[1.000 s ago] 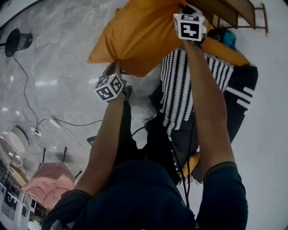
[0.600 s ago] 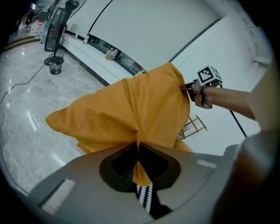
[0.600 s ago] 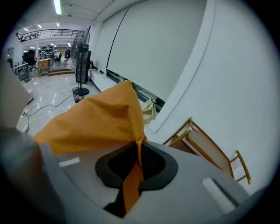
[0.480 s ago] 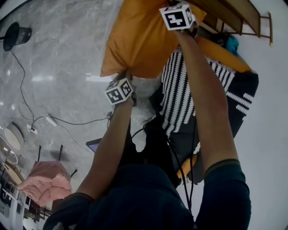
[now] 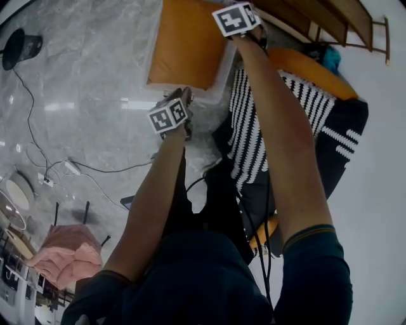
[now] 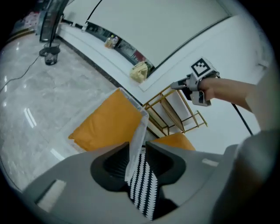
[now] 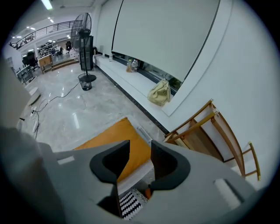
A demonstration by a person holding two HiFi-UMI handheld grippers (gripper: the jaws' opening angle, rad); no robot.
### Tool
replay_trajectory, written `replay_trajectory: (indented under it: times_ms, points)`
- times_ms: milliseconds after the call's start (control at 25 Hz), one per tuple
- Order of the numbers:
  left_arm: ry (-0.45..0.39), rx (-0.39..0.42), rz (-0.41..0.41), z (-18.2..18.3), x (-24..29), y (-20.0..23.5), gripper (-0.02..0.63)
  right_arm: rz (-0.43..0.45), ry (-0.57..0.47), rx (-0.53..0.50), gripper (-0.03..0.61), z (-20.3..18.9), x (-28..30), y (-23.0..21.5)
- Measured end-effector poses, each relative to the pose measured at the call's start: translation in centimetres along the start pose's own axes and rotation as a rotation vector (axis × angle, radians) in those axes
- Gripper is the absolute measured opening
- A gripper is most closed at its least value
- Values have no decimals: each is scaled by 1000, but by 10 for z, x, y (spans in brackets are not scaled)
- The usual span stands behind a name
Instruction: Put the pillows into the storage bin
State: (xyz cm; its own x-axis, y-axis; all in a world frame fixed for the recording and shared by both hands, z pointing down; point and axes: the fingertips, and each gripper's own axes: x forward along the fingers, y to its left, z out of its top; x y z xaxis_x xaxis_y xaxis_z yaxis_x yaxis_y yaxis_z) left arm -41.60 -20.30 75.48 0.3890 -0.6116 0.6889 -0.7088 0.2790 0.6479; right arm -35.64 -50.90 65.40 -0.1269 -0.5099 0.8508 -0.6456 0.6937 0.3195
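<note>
Left of the storage bin [image 5: 223,68]: bare marble floor [image 5: 95,76], wide and free right up to the translucent wall. Farther out on that side, only thin cables [image 5: 95,171] and a dark fan base [image 5: 22,47], well apart from the bin.

Right of the bin: crowded. A black-and-white striped pillow [image 5: 250,139] just beside the wall, a second orange pillow [image 5: 304,66] behind that, a black patterned pillow [image 5: 346,136] farther right. Beyond the bin's far right corner, a wooden rack [image 5: 330,19] against the white room wall.

Stands on the polished grey floor of a large bright hall, with a low white ledge running along the wall beyond the bin.

Inside the bin: the orange pillow [image 5: 187,44], lying flat, broad face up, filling it wall to wall, edges square with the rim. Seems to run lengthwise away from the near rim; far end cut off by the top of the head view.

At the bin's near rim, toward its right corner: left gripper [image 6: 139,154], jaws released, just been opening, gripping nothing; only the bin's corner edge and the striped pillow showing through the gap.

At the bin's right wall, farther back: right gripper [image 7: 135,159], jaws likewise parted and just been opening, empty, with orange pillow and rim visible beyond.
</note>
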Motion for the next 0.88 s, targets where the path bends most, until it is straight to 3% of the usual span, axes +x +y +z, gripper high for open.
replay_trajectory:
  times_ms: [440, 880]
  points:
    - [-200, 342, -75, 132, -35, -61, 109, -30, -148, 191, 135, -36, -74, -22]
    - [-261, 673, -232, 170, -70, -211, 109, -165, -334, 478, 135, -126, -224, -102]
